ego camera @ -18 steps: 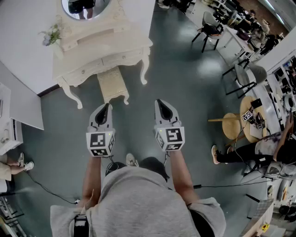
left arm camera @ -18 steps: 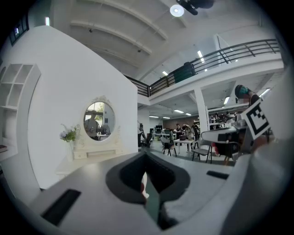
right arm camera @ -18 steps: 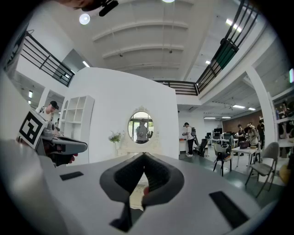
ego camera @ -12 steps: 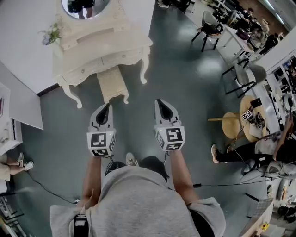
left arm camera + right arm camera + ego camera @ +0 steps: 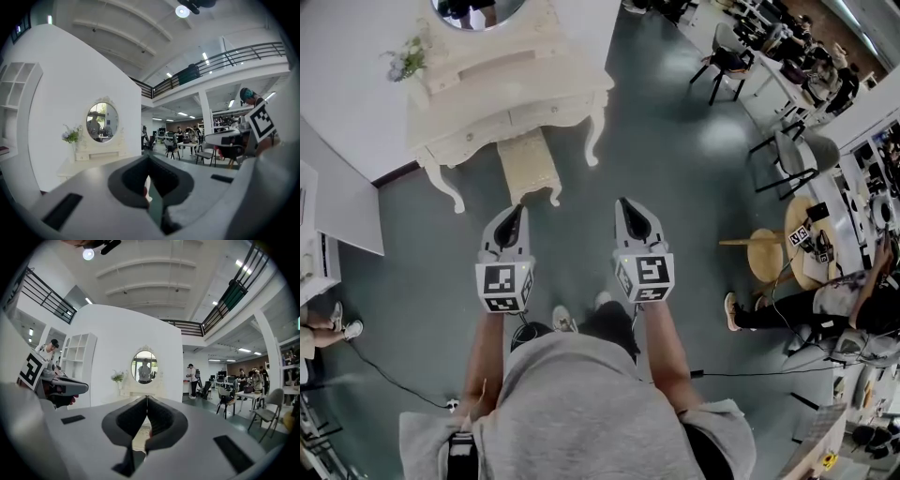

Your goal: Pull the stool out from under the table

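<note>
A cream stool (image 5: pixel 528 167) with a patterned seat stands half under the white dressing table (image 5: pixel 502 94) at the top of the head view. My left gripper (image 5: pixel 513 217) is held above the floor just short of the stool's near edge, jaws shut and empty. My right gripper (image 5: pixel 630 208) hovers to the right of the stool, also shut and empty. In the right gripper view the table's oval mirror (image 5: pixel 144 366) shows ahead over the shut jaws. The left gripper view shows the mirror (image 5: pixel 102 123) off to the left.
A white partition wall (image 5: pixel 342 216) stands at the left. Desks, chairs (image 5: pixel 722 61) and seated people fill the right side, with a round wooden stool (image 5: pixel 766 251) near a seated person's legs. A black cable (image 5: pixel 389 380) runs over the grey-green floor.
The view has crept forward a little: the table and stool sit slightly higher in the head view, and one of my feet shows further ahead. Both grippers stay shut.
</note>
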`<act>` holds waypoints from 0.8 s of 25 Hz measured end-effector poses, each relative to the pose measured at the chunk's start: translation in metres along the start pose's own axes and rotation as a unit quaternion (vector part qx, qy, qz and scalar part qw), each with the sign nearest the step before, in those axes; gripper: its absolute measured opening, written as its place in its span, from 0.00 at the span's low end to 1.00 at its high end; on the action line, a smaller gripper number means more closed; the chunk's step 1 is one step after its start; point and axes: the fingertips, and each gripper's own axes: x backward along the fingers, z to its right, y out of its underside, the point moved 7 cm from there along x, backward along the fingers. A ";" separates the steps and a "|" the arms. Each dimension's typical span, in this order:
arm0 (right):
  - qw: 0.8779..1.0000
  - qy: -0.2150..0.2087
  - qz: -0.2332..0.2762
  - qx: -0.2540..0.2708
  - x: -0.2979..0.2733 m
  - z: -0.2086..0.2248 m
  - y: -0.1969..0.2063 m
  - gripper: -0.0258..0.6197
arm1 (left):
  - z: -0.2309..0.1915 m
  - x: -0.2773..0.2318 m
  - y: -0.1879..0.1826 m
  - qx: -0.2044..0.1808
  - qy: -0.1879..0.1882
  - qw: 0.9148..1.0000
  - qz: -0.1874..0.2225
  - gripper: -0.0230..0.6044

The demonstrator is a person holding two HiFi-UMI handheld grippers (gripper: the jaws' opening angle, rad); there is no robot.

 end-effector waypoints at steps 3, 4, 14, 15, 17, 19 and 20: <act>1.000 -0.011 0.003 -0.001 -0.011 -0.003 -0.004 0.06 | -0.007 -0.001 -0.001 -0.005 -0.011 1.000 0.002 0.04; 1.000 -0.015 0.003 -0.001 -0.015 -0.005 -0.004 0.06 | -0.009 -0.002 -0.001 -0.006 -0.015 1.000 0.002 0.04; 0.998 -0.065 0.000 0.016 -0.079 -0.006 -0.007 0.06 | -0.036 -0.032 0.002 0.004 -0.057 0.998 -0.006 0.04; 0.997 -0.069 -0.001 0.016 -0.088 -0.003 -0.007 0.06 | -0.040 -0.038 0.002 0.005 -0.062 0.998 -0.007 0.04; 0.997 -0.079 -0.001 0.015 -0.108 0.004 -0.005 0.06 | -0.046 -0.052 0.002 0.005 -0.073 0.997 -0.008 0.04; 0.996 -0.088 -0.002 0.011 -0.132 0.013 -0.005 0.06 | -0.055 -0.069 0.002 0.005 -0.086 0.996 -0.011 0.04; 0.996 -0.094 -0.004 0.010 -0.144 0.017 -0.004 0.06 | -0.059 -0.078 0.002 0.005 -0.093 0.996 -0.014 0.04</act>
